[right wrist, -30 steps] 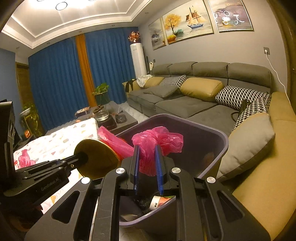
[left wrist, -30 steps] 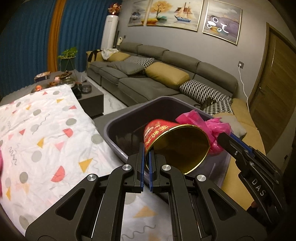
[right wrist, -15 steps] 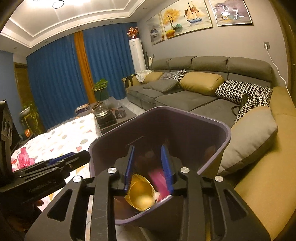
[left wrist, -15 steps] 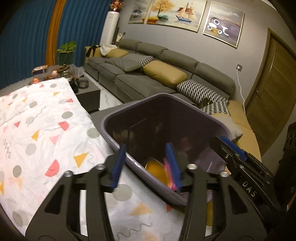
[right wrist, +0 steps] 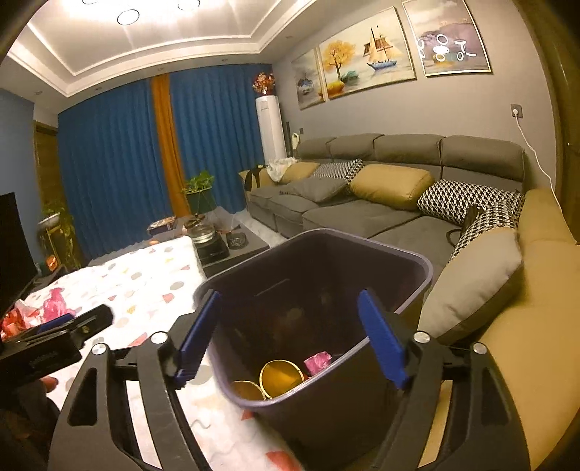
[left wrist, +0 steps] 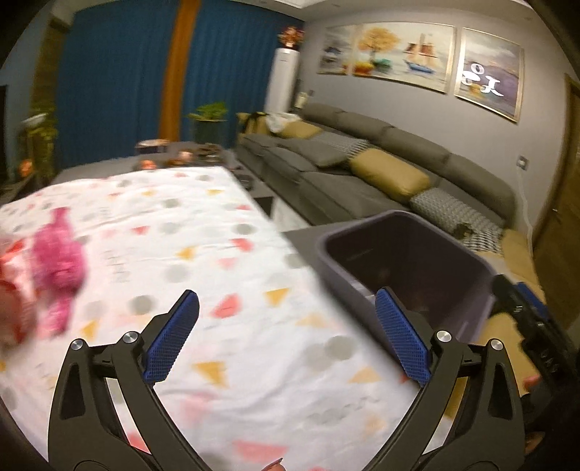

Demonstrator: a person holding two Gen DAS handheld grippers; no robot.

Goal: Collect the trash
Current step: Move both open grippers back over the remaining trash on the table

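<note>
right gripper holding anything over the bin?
No. The right gripper is open and empty above the bin; the gold-lined cup lies inside.

Dim warm room, bright ceiling lights (right wrist: 127, 16), left view motion-blurred, fisheye edges

No lettering reads clearly in either view. On the right-hand framed painting (right wrist: 451, 38) at the upper right of the right wrist view, white brush-like marks (possibly characters) stand over a purple-grey ground but cannot be made out; the same painting (left wrist: 485, 78) shows them blurred in the left wrist view. Raised lettering on the black gripper body (right wrist: 47, 357) at the lower left of the right wrist view is too dark and small to read.
</note>
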